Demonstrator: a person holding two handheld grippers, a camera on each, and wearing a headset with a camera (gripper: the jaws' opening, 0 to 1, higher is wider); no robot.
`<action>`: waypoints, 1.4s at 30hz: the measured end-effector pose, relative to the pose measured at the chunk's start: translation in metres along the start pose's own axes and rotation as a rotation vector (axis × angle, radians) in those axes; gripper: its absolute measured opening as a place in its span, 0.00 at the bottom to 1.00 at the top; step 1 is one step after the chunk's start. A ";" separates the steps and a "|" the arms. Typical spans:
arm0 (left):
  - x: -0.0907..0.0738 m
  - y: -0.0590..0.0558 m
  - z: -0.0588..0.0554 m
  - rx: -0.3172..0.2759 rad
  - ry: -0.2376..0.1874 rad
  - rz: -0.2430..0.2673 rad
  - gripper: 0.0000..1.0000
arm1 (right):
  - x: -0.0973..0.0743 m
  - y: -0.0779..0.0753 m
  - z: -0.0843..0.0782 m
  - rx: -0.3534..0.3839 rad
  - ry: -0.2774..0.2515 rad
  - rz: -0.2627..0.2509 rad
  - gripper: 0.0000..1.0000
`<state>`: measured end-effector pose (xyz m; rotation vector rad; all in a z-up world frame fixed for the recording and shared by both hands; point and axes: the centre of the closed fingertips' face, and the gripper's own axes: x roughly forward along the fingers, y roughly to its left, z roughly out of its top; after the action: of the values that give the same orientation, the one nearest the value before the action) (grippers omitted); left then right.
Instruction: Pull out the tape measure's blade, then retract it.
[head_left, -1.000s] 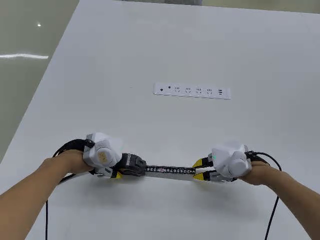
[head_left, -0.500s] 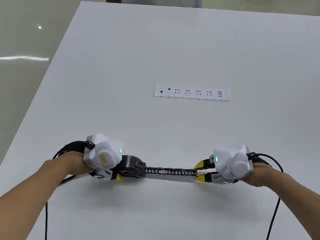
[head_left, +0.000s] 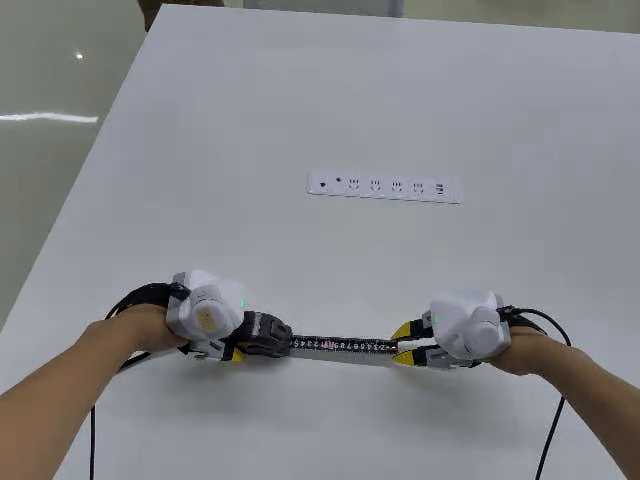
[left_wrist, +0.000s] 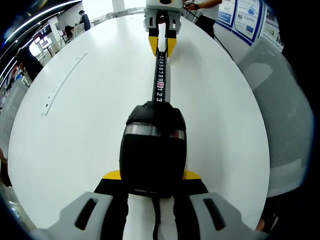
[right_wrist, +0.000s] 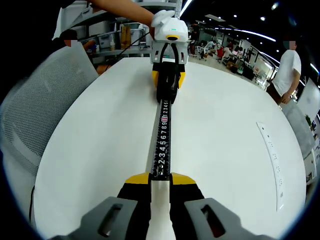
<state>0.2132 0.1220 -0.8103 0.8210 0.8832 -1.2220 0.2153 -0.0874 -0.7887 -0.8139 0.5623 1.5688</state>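
Rightward went the right gripper (head_left: 403, 342), clamped on the blade (head_left: 345, 346) tip at lower centre, baring more tape. At lower left the left gripper (head_left: 238, 340) clasped the tape measure (head_left: 264, 333) on the table (head_left: 300, 100). Extension seemed underway, with retraction still to come.

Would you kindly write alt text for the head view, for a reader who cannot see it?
The left gripper clamps a black tape measure case while the right gripper pinches the end of its blade, drawn out between them over a white table. A white power strip lies farther back.
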 end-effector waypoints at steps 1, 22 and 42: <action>0.000 0.000 0.000 0.000 0.000 0.000 0.29 | 0.000 0.000 -0.001 0.000 0.000 0.000 0.12; -0.002 0.000 0.001 -0.004 0.003 0.001 0.29 | -0.006 0.000 -0.005 0.016 -0.005 0.005 0.12; 0.002 0.002 -0.003 -0.007 0.005 0.001 0.29 | -0.011 0.000 -0.009 0.021 -0.006 0.005 0.12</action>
<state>0.2145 0.1240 -0.8129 0.8196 0.8905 -1.2157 0.2170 -0.1013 -0.7856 -0.7922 0.5758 1.5676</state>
